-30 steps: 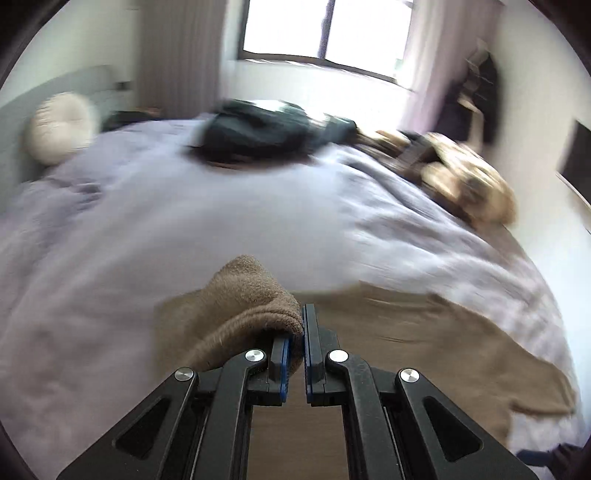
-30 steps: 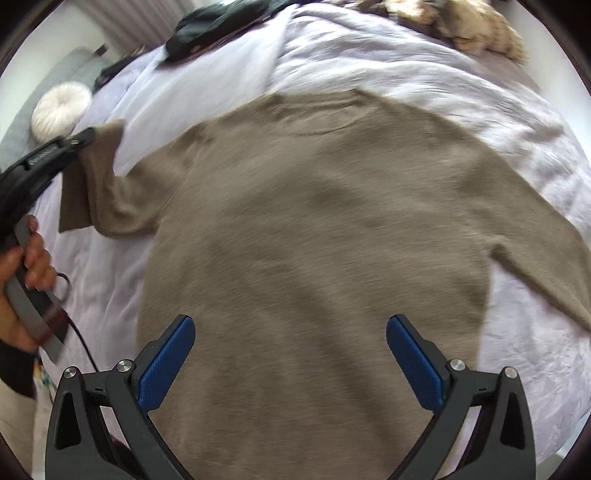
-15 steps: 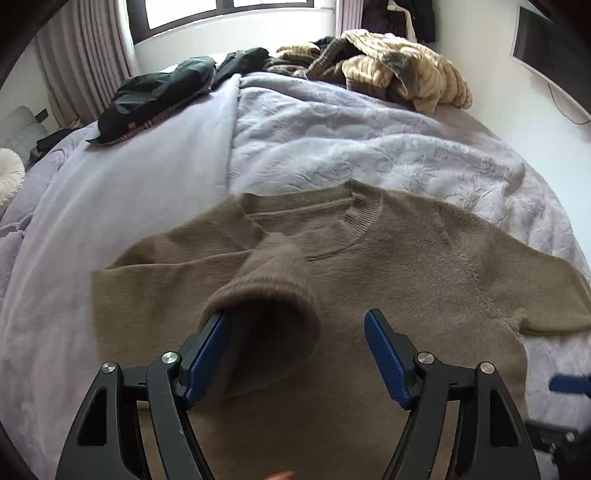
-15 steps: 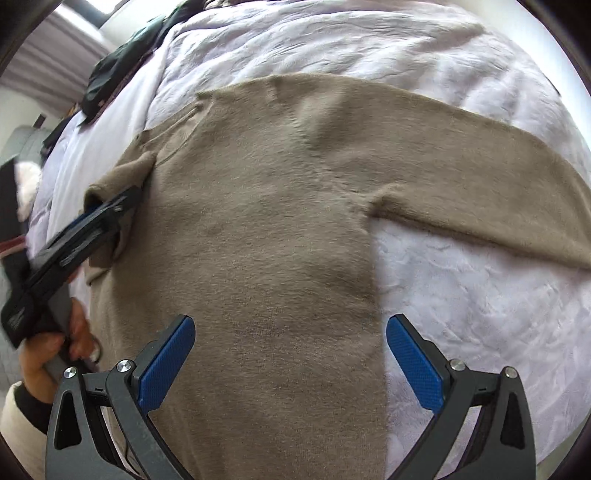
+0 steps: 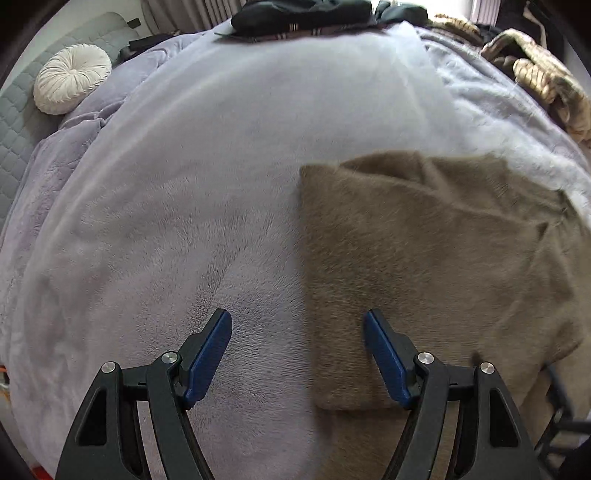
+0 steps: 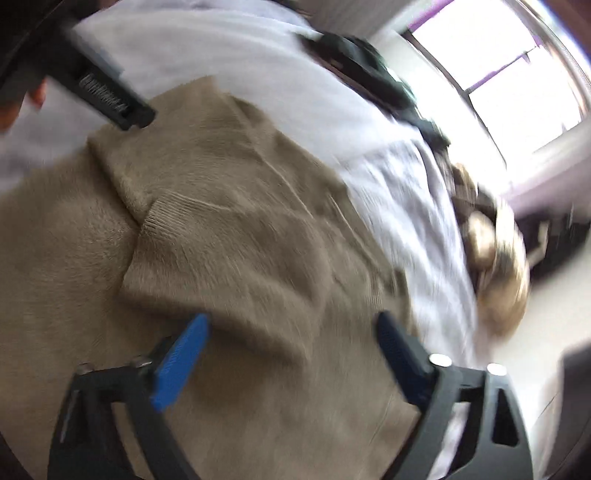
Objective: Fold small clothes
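Two claws work over one brown knitted sweater spread on a bed under a pale lilac fleece blanket. The left claw points steeply down with its jaws apart and nothing pressed between the blue pads; the folded side edge of the sweater runs up between the two fingers, so the right-hand finger stands over brown knit and the left-hand finger over bare blanket. A sleeve lies folded across the body of the sweater, ahead and to the right of this claw.

The right claw is seen through heavy motion blur. Its jaws have just been closing but stand apart, and the folded sleeve with its ribbed cuff lies ahead of and partly between the fingers; the pads do not press on it as far as the blur allows. Far ahead to its left, the black tip of the left claw shows over the sweater's edge, with part of a hand beside it.

Well beyond the left claw, at the far edge of the bed, lie dark clothes; a tan striped heap sits far ahead to the right, and a round white cushion far ahead to the left against a grey quilted headboard.
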